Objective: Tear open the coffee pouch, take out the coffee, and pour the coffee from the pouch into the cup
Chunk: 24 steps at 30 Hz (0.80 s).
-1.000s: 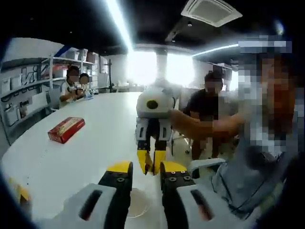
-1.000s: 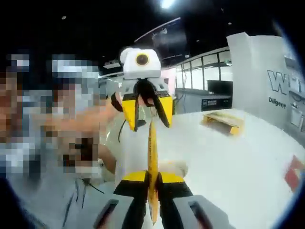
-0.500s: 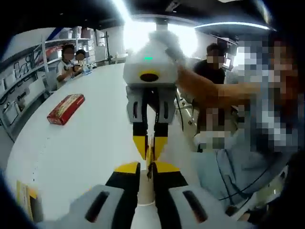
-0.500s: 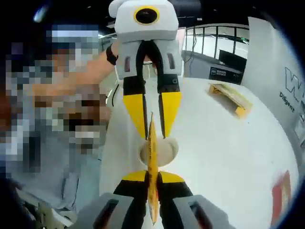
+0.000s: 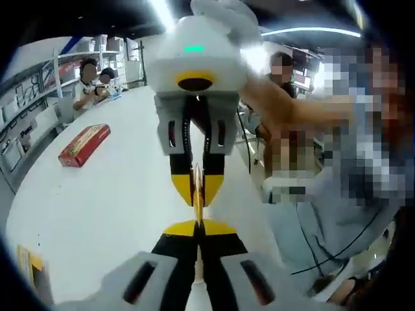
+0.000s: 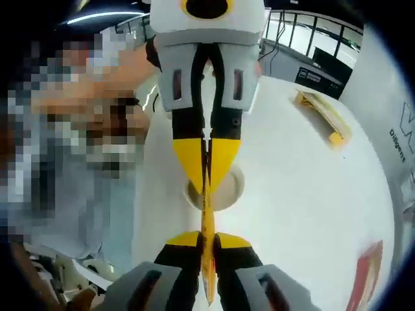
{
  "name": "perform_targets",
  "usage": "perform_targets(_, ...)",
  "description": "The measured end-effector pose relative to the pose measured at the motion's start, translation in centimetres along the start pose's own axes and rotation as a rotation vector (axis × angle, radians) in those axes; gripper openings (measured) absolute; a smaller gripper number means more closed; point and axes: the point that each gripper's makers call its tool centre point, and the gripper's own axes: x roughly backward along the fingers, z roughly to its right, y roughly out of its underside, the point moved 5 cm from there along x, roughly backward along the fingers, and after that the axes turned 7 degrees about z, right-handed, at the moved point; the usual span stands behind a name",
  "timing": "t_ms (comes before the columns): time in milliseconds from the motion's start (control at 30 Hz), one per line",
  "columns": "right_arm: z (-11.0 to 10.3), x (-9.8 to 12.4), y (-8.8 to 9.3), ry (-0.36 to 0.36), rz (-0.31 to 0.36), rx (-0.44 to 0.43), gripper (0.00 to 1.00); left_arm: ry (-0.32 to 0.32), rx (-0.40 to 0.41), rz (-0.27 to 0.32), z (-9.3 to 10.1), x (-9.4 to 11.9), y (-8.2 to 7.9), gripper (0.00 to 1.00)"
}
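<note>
The coffee pouch (image 6: 207,217) is a thin yellow strip seen edge-on, stretched between the two grippers. My right gripper (image 6: 207,238) is shut on its near end. My left gripper (image 6: 207,172) faces it from above and is shut on the far end. In the left gripper view, my left gripper (image 5: 198,227) pinches the pouch (image 5: 197,202) while the right gripper (image 5: 196,186) clamps it from the opposite side. A white cup (image 6: 230,189) stands on the table straight below the pouch, partly hidden by the jaws.
The white table (image 5: 110,201) holds a red box (image 5: 83,144) at the left and a flat yellow box (image 6: 321,111) further off. A person's arm (image 5: 292,113) and body are close on one side. Two people sit at the table's far end (image 5: 91,81).
The grippers have come together tip to tip. My left gripper, open a second ago, has shut on the free end of the pouch. The right gripper has kept its hold.
</note>
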Motion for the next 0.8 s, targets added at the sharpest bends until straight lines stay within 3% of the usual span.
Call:
perform_targets(267, 0.0, -0.5, 0.9, 0.006, 0.069, 0.013, 0.11, -0.027, -0.027, 0.085, -0.3, -0.3, 1.3, 0.02)
perform_targets(333, 0.1, -0.2, 1.4, 0.01, 0.091, 0.028, 0.16, -0.022, -0.039, 0.117, -0.3, -0.1, 1.2, 0.02)
perform_targets(400, 0.2, 0.3, 1.7, 0.007, 0.163, 0.059, 0.24, -0.029, -0.043, 0.145, -0.3, 0.3, 1.2, 0.02)
perform_targets(567, 0.7, 2.7, 3.0, 0.012, 0.448, 0.022, 0.33, -0.032, -0.038, 0.232, 0.0, 1.1, 1.1, 0.02)
perform_targets(700, 0.6, 4.4, 5.0, -0.015, 0.86, -0.011, 0.36, -0.055, -0.03, 0.318, -0.1, 1.4, 1.1, 0.02)
perform_targets(767, 0.7, 4.7, 5.9, 0.003, 0.978, -0.034, 0.36, -0.064, -0.027, 0.361, -0.2, 1.5, 1.0, 0.02)
perform_targets(800, 0.5, 4.9, 6.4, 0.021, 1.069, -0.053, 0.36, -0.059, -0.01, 0.398, 0.0, 1.5, 0.8, 0.02)
